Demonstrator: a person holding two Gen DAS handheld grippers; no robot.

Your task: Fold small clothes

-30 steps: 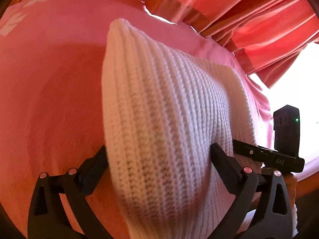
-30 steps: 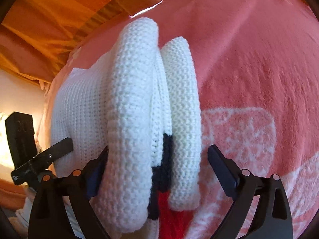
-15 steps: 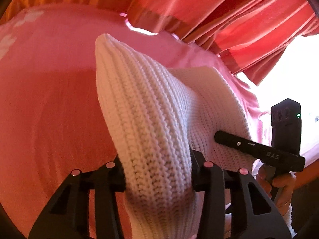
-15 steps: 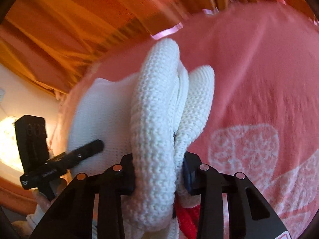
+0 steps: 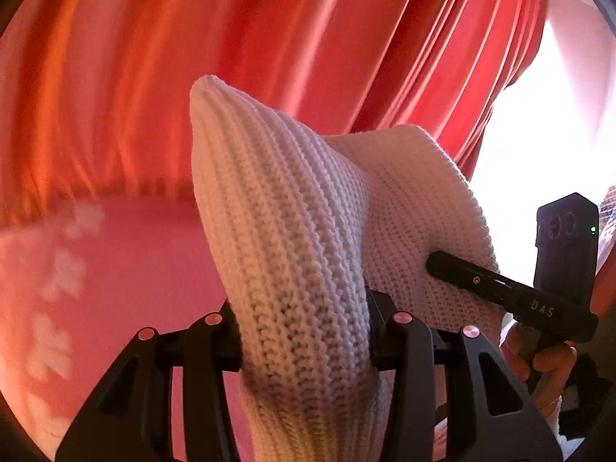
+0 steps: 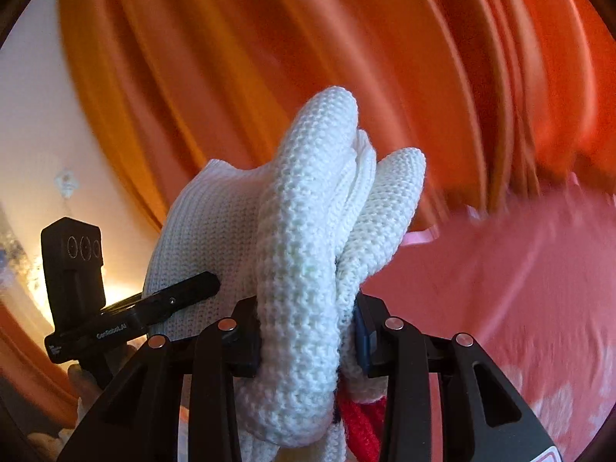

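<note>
Backdrop: red-orange pleated curtain [image 5: 308,38] across the upper field of both wrist views; bright window light at one edge. Below it, pink blanket [image 5: 134,261] with pale flower prints, serving as the folding surface.

Item 1. White knit garment [image 5: 292,238], chunky ribbed weave, with a red and dark patch showing low in the right wrist view. Position: raised off the blanket, spanning between my two tools, upper edges peaking above each grip.

Item 2. My left gripper [image 5: 304,331]: fingers drawn together, clamped on a thick fold of the knit.

Item 3. My right gripper [image 6: 308,331]: likewise pinched tight on a bunched end where several layers stack side by side. It also shows in the left wrist view as a black bar against the cloth.

Risks, as I judge them:
- Uneven layers at the right grip; an outer layer could slip free if I pull the two ends apart hard, since the bundle is bulky.
- Knit stretches; too much tension would distort the fold line.
- Lowering with the hanging part unseen beneath could trap a crumple under the garment on the blanket.
</note>
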